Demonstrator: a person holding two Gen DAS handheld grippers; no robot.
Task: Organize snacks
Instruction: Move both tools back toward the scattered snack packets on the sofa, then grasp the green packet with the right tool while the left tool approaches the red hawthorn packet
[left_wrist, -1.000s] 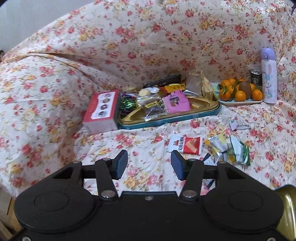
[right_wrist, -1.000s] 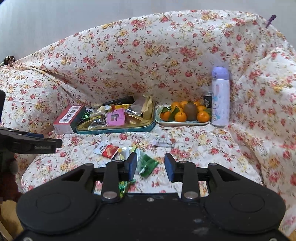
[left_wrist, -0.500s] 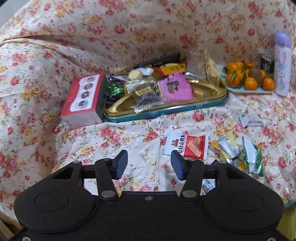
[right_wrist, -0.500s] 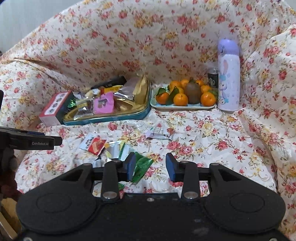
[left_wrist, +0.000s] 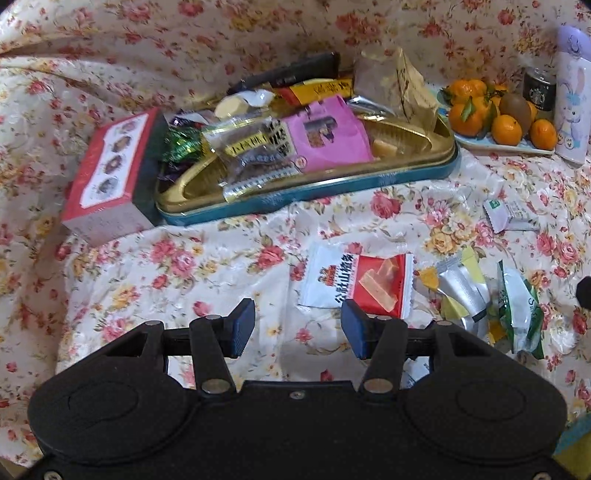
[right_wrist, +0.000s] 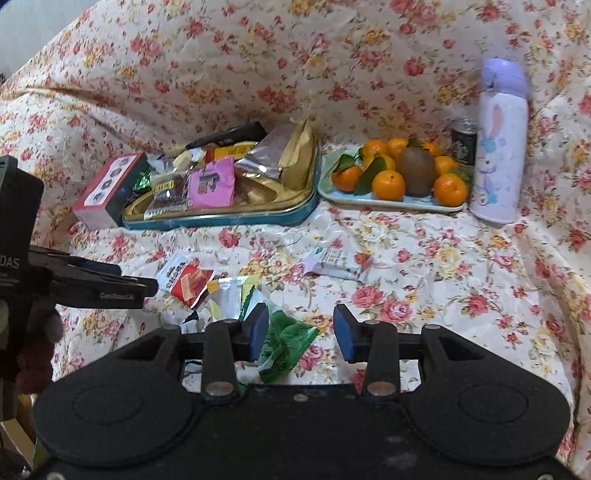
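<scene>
A gold tin tray (left_wrist: 413, 162) (right_wrist: 291, 210) with a teal rim holds several snack packs on the floral-covered sofa. Loose on the cloth in front lie a red and white packet (left_wrist: 356, 280) (right_wrist: 184, 280), silver and yellow packs (left_wrist: 460, 291), a green packet (left_wrist: 521, 310) (right_wrist: 286, 341) and a small white packet (left_wrist: 508, 216) (right_wrist: 332, 260). My left gripper (left_wrist: 297, 328) hovers open just short of the red and white packet, nothing between its pads. My right gripper (right_wrist: 301, 332) is opening above the cloth, the green packet lying under its left finger (right_wrist: 258, 330), not gripped.
A red box (left_wrist: 107, 173) (right_wrist: 107, 188) leans against the tray's left end. To the right stand a plate of oranges (right_wrist: 399, 179) (left_wrist: 495, 118), a dark can (right_wrist: 463, 142) and a purple-capped bottle (right_wrist: 496, 147) (left_wrist: 570, 99). The left tool (right_wrist: 74, 277) enters the right wrist view.
Both grippers have come closer to the loose packets and tilted downward. The right gripper's pads stand a little wider apart than before. The left gripper's gap is the same.
</scene>
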